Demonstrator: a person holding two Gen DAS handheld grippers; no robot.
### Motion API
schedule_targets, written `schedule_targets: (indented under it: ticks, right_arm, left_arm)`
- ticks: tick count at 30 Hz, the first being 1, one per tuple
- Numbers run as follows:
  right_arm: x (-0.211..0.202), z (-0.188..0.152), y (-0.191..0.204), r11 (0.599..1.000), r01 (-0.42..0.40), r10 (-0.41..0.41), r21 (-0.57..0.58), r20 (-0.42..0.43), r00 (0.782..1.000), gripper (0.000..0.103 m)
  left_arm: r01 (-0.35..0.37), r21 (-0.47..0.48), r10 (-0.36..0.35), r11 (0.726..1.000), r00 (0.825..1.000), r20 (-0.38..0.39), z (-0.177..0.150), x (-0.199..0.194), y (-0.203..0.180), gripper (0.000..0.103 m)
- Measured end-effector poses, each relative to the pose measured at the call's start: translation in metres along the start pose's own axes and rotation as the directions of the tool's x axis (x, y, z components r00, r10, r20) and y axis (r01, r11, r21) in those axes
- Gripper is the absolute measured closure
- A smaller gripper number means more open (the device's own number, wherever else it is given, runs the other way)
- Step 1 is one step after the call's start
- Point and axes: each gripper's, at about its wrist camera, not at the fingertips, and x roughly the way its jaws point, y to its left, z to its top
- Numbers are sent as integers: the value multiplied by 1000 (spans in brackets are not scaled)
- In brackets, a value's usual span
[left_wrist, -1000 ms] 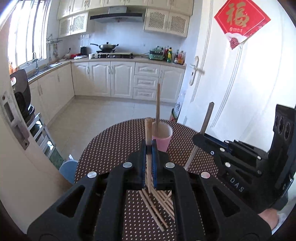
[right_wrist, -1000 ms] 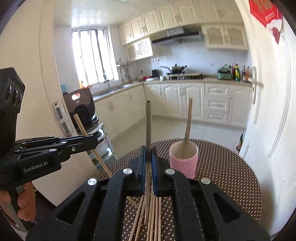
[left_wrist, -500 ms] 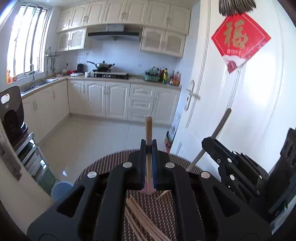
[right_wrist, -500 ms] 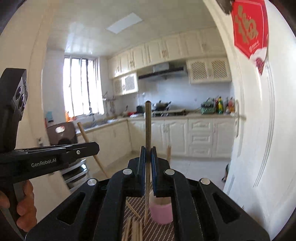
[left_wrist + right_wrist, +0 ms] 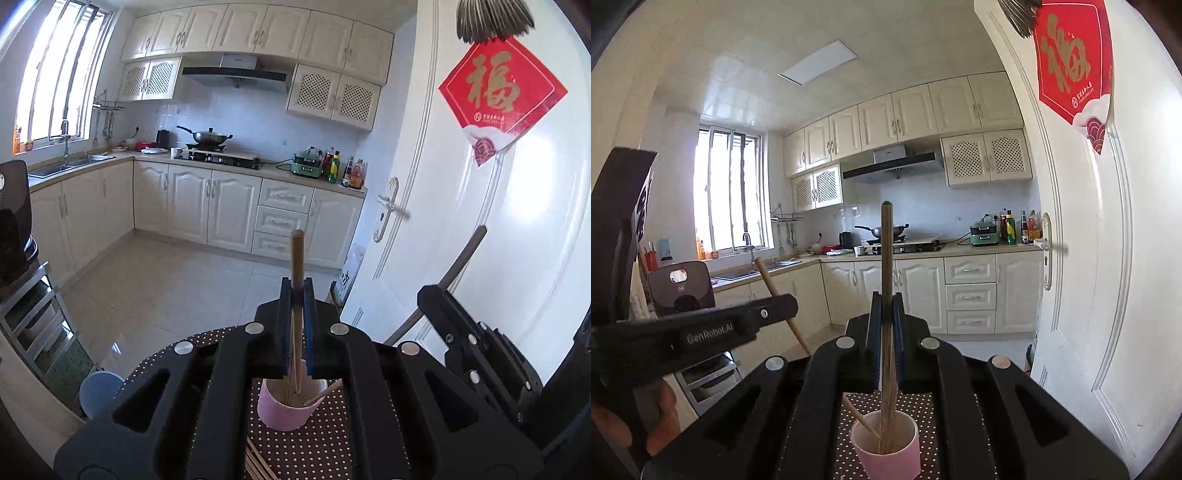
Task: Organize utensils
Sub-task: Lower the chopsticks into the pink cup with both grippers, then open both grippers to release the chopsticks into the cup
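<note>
In the left wrist view my left gripper (image 5: 295, 291) is shut on a light wooden chopstick (image 5: 296, 258) that stands upright, its lower end hanging over the pink cup (image 5: 284, 411). One chopstick leans inside the cup. In the right wrist view my right gripper (image 5: 886, 306) is shut on a darker chopstick (image 5: 886, 258) whose lower end reaches into the pink cup (image 5: 890, 458). Each gripper also shows in the other's view: the right gripper (image 5: 428, 295) at the right, the left gripper (image 5: 786, 306) at the left.
Loose chopsticks (image 5: 256, 465) lie on the brown dotted tablecloth (image 5: 317, 446) in front of the cup. A white door (image 5: 480, 229) stands close on the right. A blue bin (image 5: 98, 391) and a metal rack (image 5: 33, 325) sit on the floor to the left.
Both grippers have moved forward toward the cup and tipped up with their chopsticks. The cup now sits just under the jaws, and most of the loose pile has slipped below view.
</note>
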Motion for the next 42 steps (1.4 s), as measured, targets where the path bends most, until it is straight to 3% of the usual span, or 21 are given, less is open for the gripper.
schedule_targets:
  ticks: [15, 28, 30, 31, 34, 40, 42]
  right_arm:
    - [20, -28, -3, 999, -36, 37, 16, -87, 995, 99]
    - [25, -40, -7, 999, -34, 38, 28, -142, 989, 99]
    - [24, -41, -6, 999, -36, 40, 28, -147, 988, 99]
    - [24, -42, -5, 999, -37, 41, 26, -151, 988, 99]
    - [23, -44, -5, 999, -40, 44, 27, -158, 986, 99]
    - [20, -44, -2, 999, -45, 49, 28, -165, 985, 98]
    - [18, -44, -3, 998, -47, 51, 27, -167, 985, 98]
  left_arm:
    - [-53, 65, 57, 997, 996, -70, -40, 33, 1, 97]
    - [-130, 84, 135, 988, 989, -60, -50, 31, -1, 94]
    - [-140, 90, 146, 986, 988, -58, -51, 29, -1, 91]
    - [-146, 93, 152, 985, 987, -54, -51, 27, -1, 83]
    - [-175, 104, 178, 979, 984, -20, -52, 18, -2, 50]
    - [-221, 124, 218, 967, 975, 39, -50, 0, -4, 49]
    - [-238, 131, 231, 962, 971, 63, -50, -7, -4, 42]
